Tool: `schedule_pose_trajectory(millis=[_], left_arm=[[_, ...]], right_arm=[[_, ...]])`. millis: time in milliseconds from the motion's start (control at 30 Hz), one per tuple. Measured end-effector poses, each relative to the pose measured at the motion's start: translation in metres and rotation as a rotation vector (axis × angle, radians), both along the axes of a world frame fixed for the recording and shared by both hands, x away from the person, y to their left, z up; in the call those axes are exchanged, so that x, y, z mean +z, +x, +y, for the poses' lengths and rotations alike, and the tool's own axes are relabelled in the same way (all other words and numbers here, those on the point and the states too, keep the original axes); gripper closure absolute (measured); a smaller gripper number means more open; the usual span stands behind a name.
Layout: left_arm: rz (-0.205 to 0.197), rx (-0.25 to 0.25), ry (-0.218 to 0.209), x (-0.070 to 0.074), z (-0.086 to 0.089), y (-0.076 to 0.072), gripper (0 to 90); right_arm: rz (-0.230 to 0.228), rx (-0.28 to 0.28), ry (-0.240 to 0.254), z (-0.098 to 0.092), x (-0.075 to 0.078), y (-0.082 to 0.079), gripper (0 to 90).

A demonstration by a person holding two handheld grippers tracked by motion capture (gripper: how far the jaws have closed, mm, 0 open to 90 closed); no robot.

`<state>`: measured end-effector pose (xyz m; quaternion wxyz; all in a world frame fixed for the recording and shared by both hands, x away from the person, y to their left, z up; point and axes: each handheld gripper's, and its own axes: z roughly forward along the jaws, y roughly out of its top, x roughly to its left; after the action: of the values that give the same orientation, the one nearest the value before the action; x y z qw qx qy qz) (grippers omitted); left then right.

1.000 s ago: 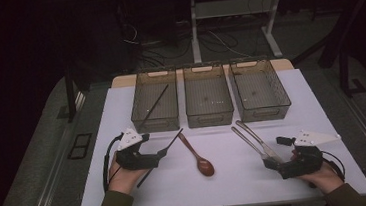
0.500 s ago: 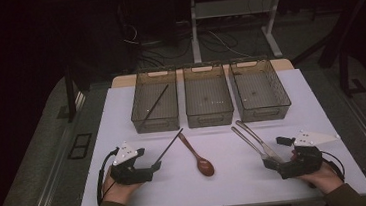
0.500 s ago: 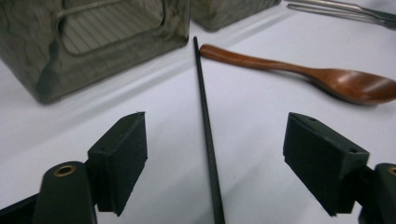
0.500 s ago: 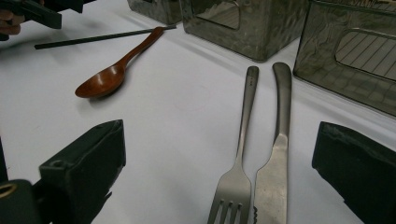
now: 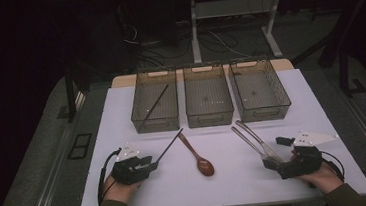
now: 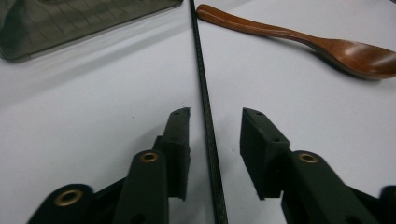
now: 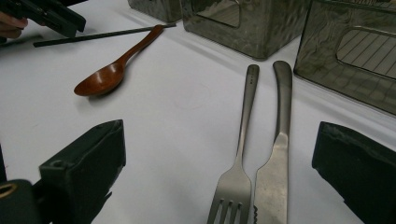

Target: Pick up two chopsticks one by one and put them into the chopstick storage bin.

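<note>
Chopstick (image 6: 201,79) is the thing the left gripper (image 6: 215,123) is after: a thin black stick lying flat on the white tabletop (image 5: 228,179), its near end passing right between the gripper's two jaws. Its long axis runs straight away from the gripper toward the left bin (image 5: 155,101), where a second chopstick (image 5: 155,104) already lies. The jaws have just been closing and now stand a little apart on either side of the stick, a gap showing on each side, so nothing is clamped yet. The left hand is clearly the nearer one. The wooden spoon (image 5: 198,155) lies just beside the stick's far end, on the side away from the left bin's outer wall, so a lift should probably go straight up before swinging toward the bin. Between stick and bin the tabletop is bare. The right gripper (image 7: 219,140) rests with jaws wide apart around the fork (image 7: 237,158) and knife (image 7: 276,154), touching neither.
</note>
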<state>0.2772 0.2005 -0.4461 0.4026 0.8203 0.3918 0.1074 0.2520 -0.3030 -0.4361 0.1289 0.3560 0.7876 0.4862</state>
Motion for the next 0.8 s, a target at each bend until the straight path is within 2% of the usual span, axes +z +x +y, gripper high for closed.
schedule_pose_trajectory(millis=[200, 433, 600, 667, 800], left_arm=[[0.02, -0.003, 0.006, -0.0001, 0.0004, 0.0001, 74.2], [0.033, -0.022, 0.043, -0.002, -0.0017, 0.0008, 79.8], [0.029, -0.005, 0.045, -0.0032, -0.0023, 0.0003, 83.6], [0.025, -0.004, 0.063, -0.0025, -0.0035, -0.0003, 83.9], [0.032, 0.009, 0.067, -0.0016, -0.0051, 0.0003, 84.8]], right_arm=[[-0.002, 0.0, -0.005, 0.0004, -0.0002, -0.0002, 2.1], [-0.002, 0.0, -0.005, 0.0003, -0.0002, -0.0001, 2.1], [-0.001, 0.0, -0.006, 0.0005, -0.0003, -0.0001, 2.1], [0.0, 0.0, -0.006, 0.0006, -0.0003, -0.0001, 2.1], [0.002, -0.001, -0.004, 0.0003, -0.0003, 0.0, 2.1]])
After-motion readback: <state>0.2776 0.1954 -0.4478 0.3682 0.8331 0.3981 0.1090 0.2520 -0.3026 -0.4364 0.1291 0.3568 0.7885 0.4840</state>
